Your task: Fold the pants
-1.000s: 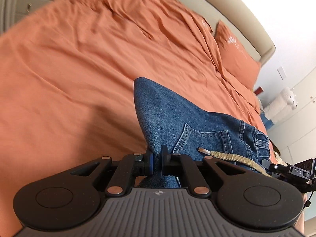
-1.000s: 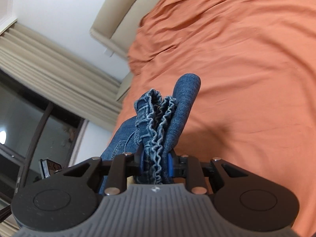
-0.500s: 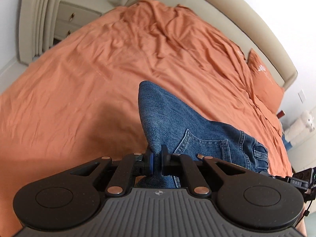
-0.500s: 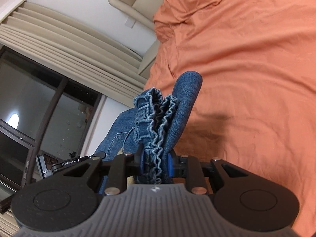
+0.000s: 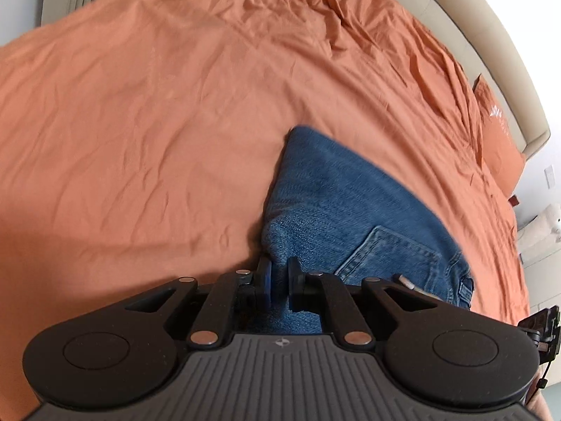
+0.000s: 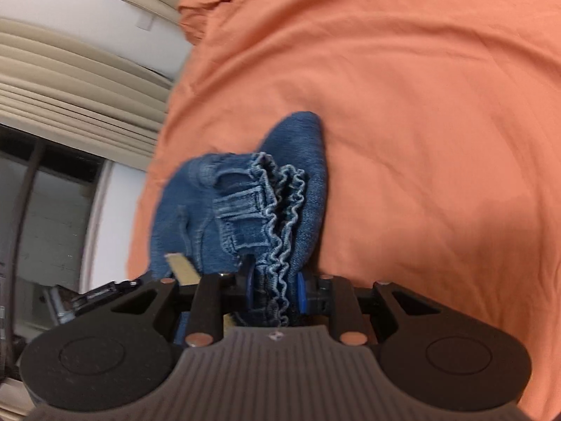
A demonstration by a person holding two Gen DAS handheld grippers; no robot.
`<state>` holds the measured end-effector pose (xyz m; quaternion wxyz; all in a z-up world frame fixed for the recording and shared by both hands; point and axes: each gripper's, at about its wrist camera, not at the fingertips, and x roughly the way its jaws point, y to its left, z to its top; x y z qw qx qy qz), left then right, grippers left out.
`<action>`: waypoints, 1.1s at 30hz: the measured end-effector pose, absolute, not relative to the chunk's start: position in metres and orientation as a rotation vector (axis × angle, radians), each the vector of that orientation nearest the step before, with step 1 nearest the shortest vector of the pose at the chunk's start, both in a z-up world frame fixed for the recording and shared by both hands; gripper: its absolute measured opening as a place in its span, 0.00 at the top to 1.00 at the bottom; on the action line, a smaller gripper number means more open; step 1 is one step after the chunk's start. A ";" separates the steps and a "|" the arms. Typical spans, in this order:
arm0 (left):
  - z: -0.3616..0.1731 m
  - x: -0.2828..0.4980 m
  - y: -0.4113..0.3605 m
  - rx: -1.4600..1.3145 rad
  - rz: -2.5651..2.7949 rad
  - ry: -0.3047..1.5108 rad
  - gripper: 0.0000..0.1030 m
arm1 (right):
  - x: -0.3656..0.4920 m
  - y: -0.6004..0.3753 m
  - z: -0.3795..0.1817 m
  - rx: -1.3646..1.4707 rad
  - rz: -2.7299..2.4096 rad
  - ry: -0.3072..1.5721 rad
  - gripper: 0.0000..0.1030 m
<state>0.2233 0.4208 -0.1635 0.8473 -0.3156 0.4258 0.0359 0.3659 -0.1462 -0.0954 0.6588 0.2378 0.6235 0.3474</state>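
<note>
Both tools pinching denim now, the left tool [image 5: 278, 282] on a folded edge, the right tool [image 6: 273, 289] on the bunched waistband, the jeans [image 5: 343, 217] low over the bed [image 5: 140, 105]; laying and smoothing remain, I'd say.

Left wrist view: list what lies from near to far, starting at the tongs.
left tongs shut on the jeans → back pocket → orange bedspread → beige headboard.

pants [image 5: 350, 207]: 1 | claw: 2, left claw [image 5: 278, 282], right claw [image 6: 273, 289] | pillow [image 5: 499, 140]: 1
</note>
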 end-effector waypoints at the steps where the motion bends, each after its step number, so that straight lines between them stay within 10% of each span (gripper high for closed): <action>1: -0.166 0.224 0.418 -0.657 0.082 0.903 0.90 | 0.364 -0.145 -0.099 0.523 0.774 1.409 0.83; 11: -0.119 0.189 0.389 -0.449 0.145 0.886 0.83 | 0.345 -0.129 -0.029 0.118 0.775 1.215 0.62; 18: -0.120 0.139 0.353 -0.344 0.181 0.906 0.83 | 0.282 -0.104 0.017 -0.141 0.899 0.948 0.64; 33: -0.134 0.129 0.341 -0.292 0.283 0.959 0.81 | 0.275 -0.074 -0.037 -0.303 0.807 1.053 0.69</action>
